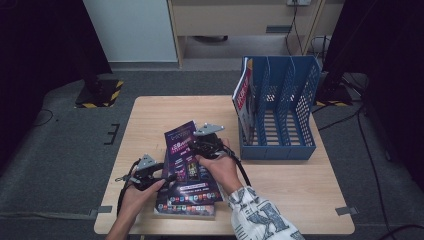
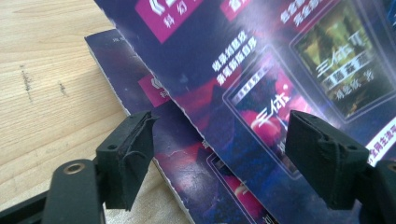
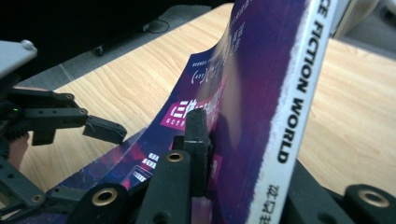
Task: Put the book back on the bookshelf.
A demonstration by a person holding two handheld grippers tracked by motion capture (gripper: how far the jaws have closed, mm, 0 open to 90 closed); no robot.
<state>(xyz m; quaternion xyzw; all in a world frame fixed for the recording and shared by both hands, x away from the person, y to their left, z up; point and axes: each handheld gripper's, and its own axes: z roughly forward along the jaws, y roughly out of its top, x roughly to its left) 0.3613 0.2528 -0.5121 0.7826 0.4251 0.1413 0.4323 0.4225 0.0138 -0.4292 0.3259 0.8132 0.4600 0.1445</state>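
A purple magazine (image 1: 186,161) lies on top of a small stack of like magazines (image 1: 185,210) at the table's front. My right gripper (image 1: 201,145) is shut on that top magazine (image 3: 261,84) at its spine edge and holds that edge raised, so the cover curves upward. One black pad (image 3: 197,140) presses on the cover; the other jaw is hidden behind the spine. My left gripper (image 1: 167,177) stands open at the stack's left side. Its jaws (image 2: 222,128) straddle the edges of the top magazine (image 2: 261,60) and the one under it (image 2: 135,79) without touching them.
A blue three-slot file rack (image 1: 285,107) stands at the table's back right, with one magazine (image 1: 243,97) upright in its left slot. Bare wooden table (image 1: 150,120) lies left of and behind the stack. A finger of the left gripper (image 3: 105,129) reaches in beside the raised cover.
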